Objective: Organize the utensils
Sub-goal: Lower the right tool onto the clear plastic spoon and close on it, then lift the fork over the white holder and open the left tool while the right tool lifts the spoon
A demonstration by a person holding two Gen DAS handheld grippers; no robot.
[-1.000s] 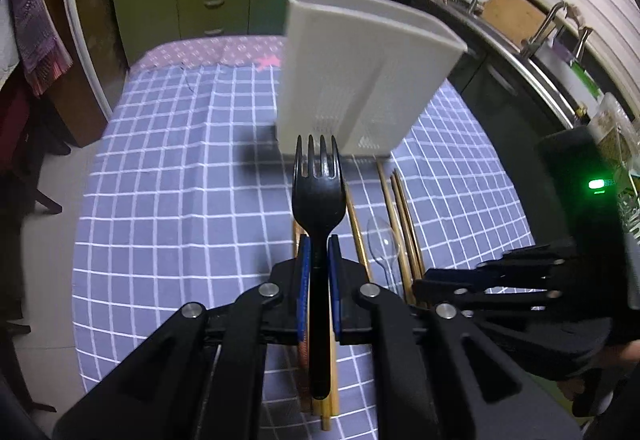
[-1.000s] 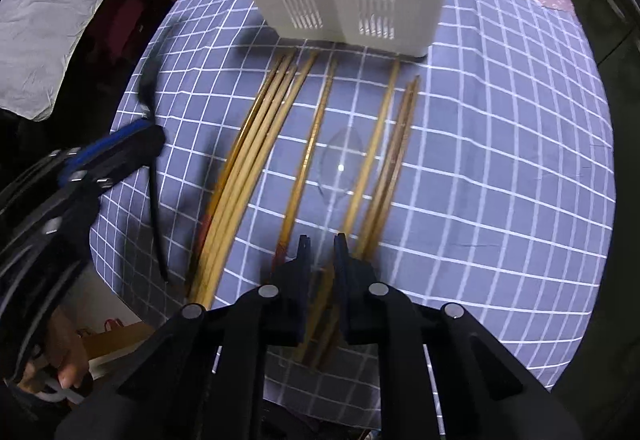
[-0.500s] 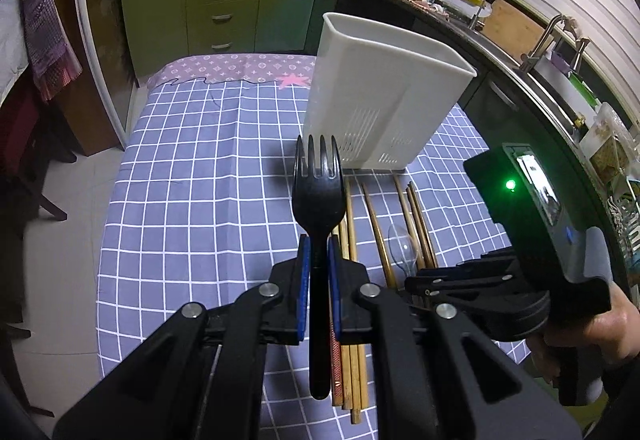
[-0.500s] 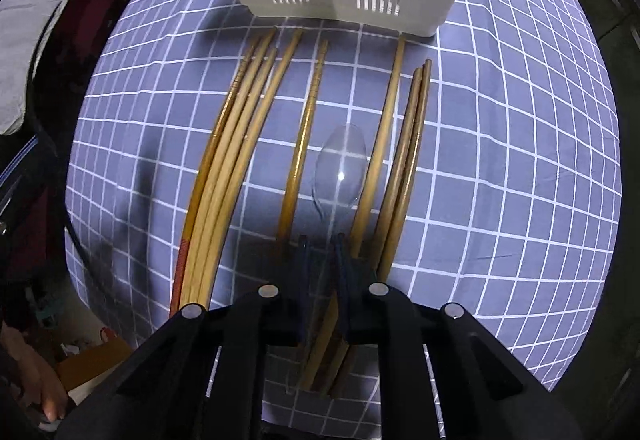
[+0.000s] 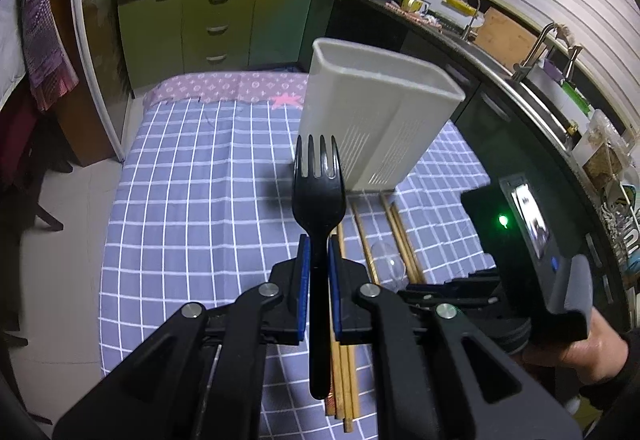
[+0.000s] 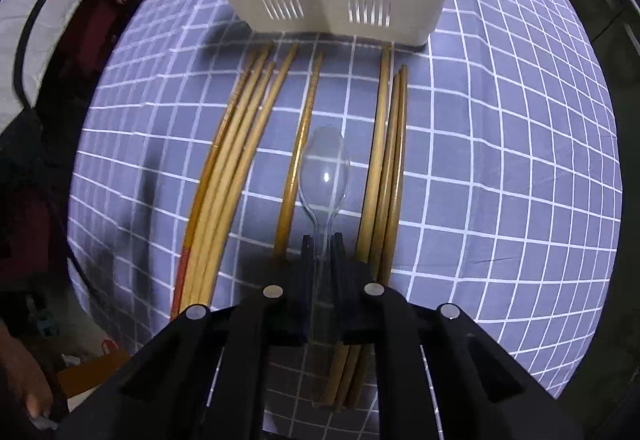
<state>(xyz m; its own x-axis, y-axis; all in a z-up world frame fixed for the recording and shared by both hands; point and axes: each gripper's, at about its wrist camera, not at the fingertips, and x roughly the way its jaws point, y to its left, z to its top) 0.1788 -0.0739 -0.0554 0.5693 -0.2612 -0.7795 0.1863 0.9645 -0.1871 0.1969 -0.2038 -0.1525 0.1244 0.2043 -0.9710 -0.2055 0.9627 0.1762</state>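
A table (image 5: 192,200) under a blue checked cloth (image 6: 500,180) carries a white slotted holder (image 5: 372,120) toward its far edge. Wooden chopsticks (image 6: 236,168) lie on the cloth between the holder and the near edge.

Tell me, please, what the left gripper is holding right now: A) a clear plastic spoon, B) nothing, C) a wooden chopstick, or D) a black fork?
D: the left gripper is shut on the handle of a black fork, tines pointing toward the white utensil holder.
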